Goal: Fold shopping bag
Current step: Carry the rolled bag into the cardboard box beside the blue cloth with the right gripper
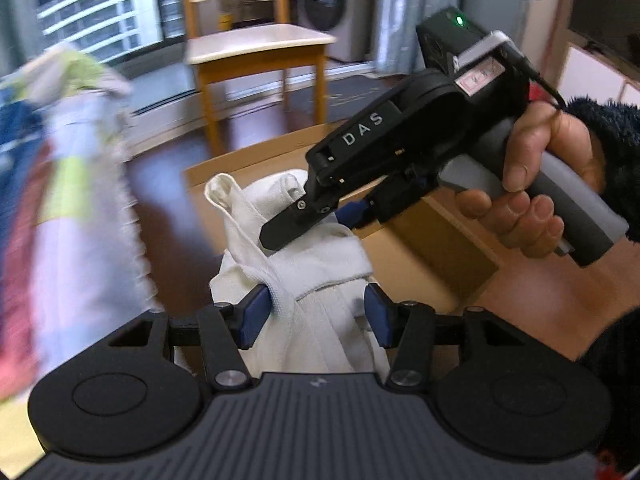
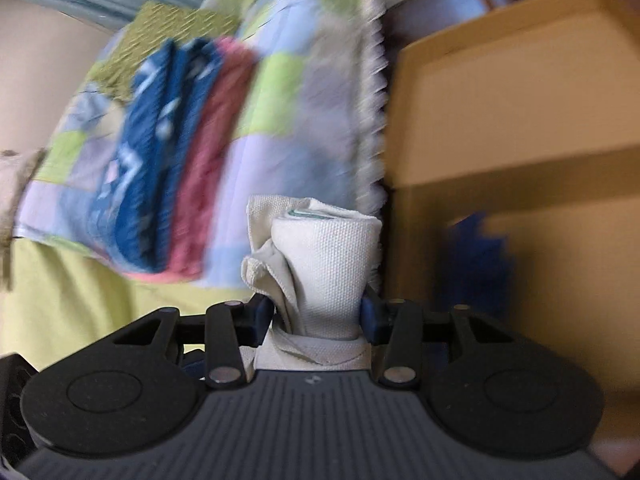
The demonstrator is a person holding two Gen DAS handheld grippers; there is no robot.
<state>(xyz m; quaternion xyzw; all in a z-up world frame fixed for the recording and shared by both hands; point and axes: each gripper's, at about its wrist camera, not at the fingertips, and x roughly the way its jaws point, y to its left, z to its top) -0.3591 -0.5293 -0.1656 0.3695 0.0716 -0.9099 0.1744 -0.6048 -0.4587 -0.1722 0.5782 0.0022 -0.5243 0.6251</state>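
Shopping bag point(image 1: 320, 264): off-white canvas, gathered into a compact bundle at the centre of the left wrist view and held in the air between the two tools, above a brown cardboard box point(image 1: 440, 236).
Left hand-held gripper point(image 1: 318, 314): lower centre of its own view; blue pads part-way open, the left one touching a strap that wraps the bundle, the right one just beside the cloth. Whether it clamps the cloth cannot be told.
Right hand-held gripper point(image 2: 318, 312): lower centre of the right wrist view; jaws closed onto a rolled section of the bag, cloth filling the gap between the pads. In the left wrist view the same tool comes in from the upper right, held by a hand point(image 1: 536, 188) in a dark fleece sleeve.
Surroundings: a patchwork cloth point(image 2: 224, 120), blurred, fills the upper left of the right wrist view; a wooden chair point(image 1: 256, 48) stands at the upper centre of the left wrist view. No tabletop is visible.
Step in hand: late, by appearance; the bag is already rolled small, and the strap seems to be going round it as a tie.
Next move calls for: a firm hold on the roll by the right tool while the left tool takes the strap and draws it snug, so that the roll does not spring open.
Risk: stiff canvas may unroll if either hold slackens.
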